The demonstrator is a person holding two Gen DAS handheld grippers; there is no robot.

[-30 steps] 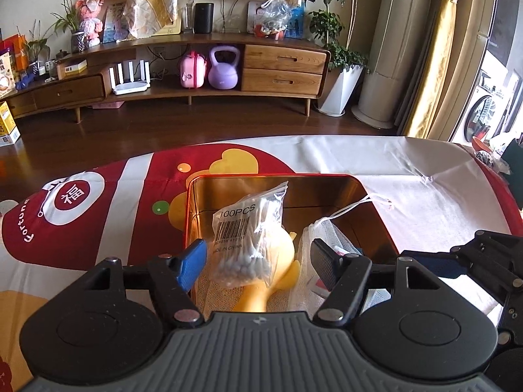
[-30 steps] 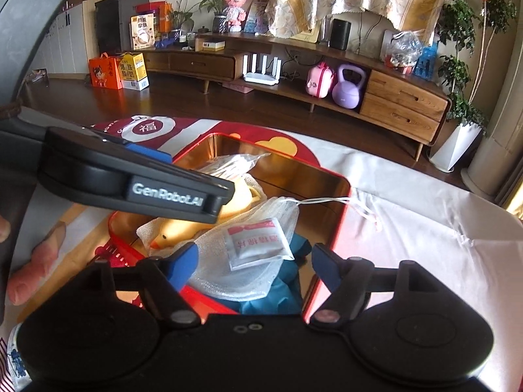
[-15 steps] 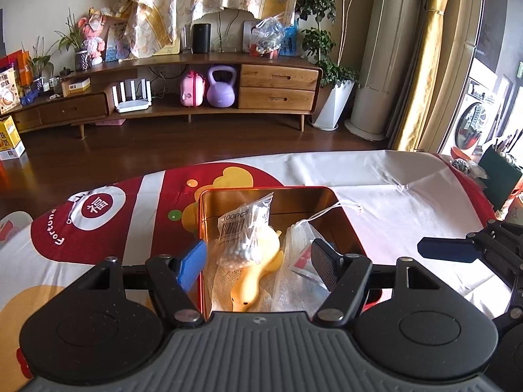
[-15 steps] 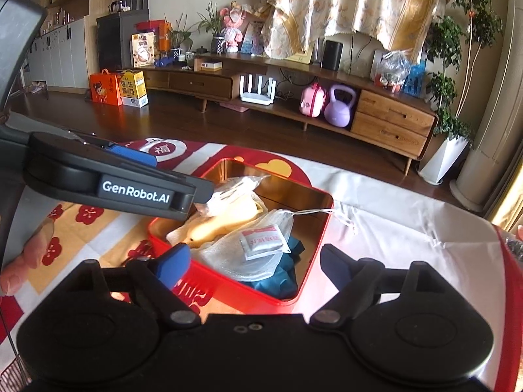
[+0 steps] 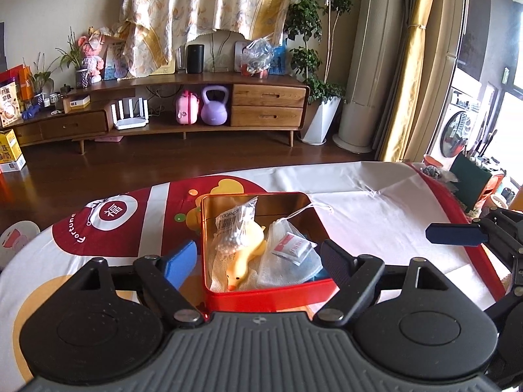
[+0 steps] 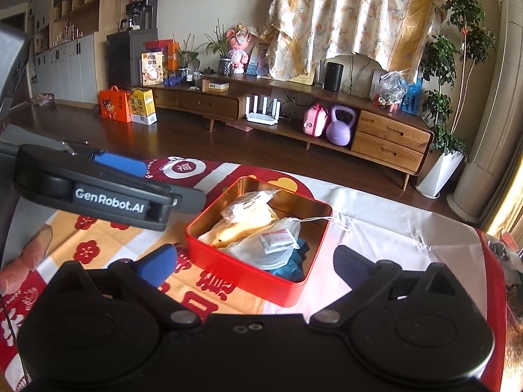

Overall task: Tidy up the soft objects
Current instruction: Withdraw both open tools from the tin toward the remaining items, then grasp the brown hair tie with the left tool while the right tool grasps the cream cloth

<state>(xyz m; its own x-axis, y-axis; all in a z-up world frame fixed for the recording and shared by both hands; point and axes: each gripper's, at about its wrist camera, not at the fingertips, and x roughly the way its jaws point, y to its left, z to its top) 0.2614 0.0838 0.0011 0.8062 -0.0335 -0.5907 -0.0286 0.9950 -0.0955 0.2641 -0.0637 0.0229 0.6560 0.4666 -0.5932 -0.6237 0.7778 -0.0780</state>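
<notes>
The left tool stands wide open with nothing between its fingers, which straddle the near edge of the red tin without touching it. The right tool is likewise spread wide and empty, its fingers apart on either side of the tin's near corner. The tin sits on the desk, on a red, white and yellow printed cloth, its lid off and its gold inside showing. Inside, a clear bag of cotton swabs lies on a yellow rubber duck, whose beak points toward the near wall. Just beside them a white mesh drawstring pouch carries a small red-and-white sachet, with something blue tucked beneath the pouch.
</notes>
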